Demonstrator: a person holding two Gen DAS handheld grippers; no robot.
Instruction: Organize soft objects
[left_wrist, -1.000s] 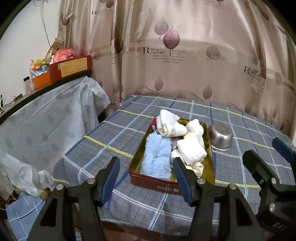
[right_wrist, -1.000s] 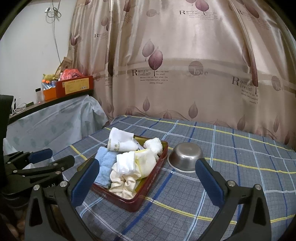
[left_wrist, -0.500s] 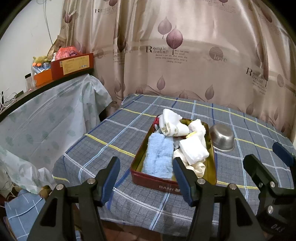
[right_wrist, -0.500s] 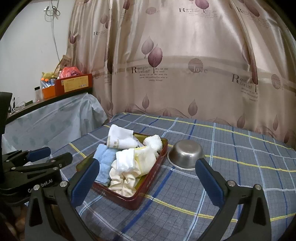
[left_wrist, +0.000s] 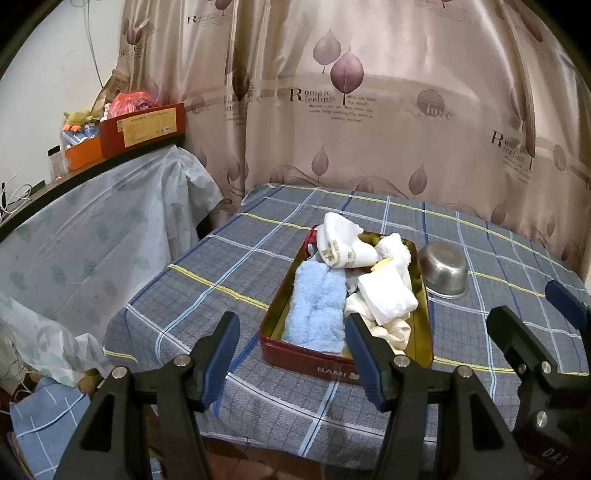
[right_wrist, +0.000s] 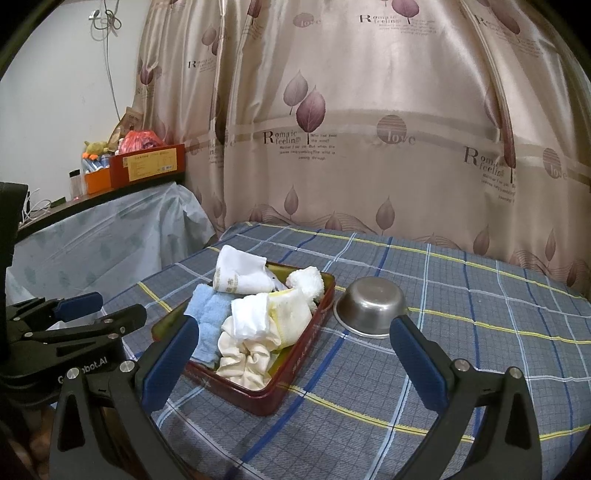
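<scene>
Hovering off the table edge (left_wrist: 236, 391), both spread grippers

Glossy metal tin (left_wrist: 317, 363), fluffy blue towel (left_wrist: 314, 306), matt steel bowl (left_wrist: 443, 267).

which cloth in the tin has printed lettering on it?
The white folded cloth at the far end of the red tin, with a tan printed band. The light blue towel and the cream scrunched cloth show no print.

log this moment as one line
left gripper: open, empty | right gripper: open, empty | cloths in red tin | steel bowl beside tin
</scene>
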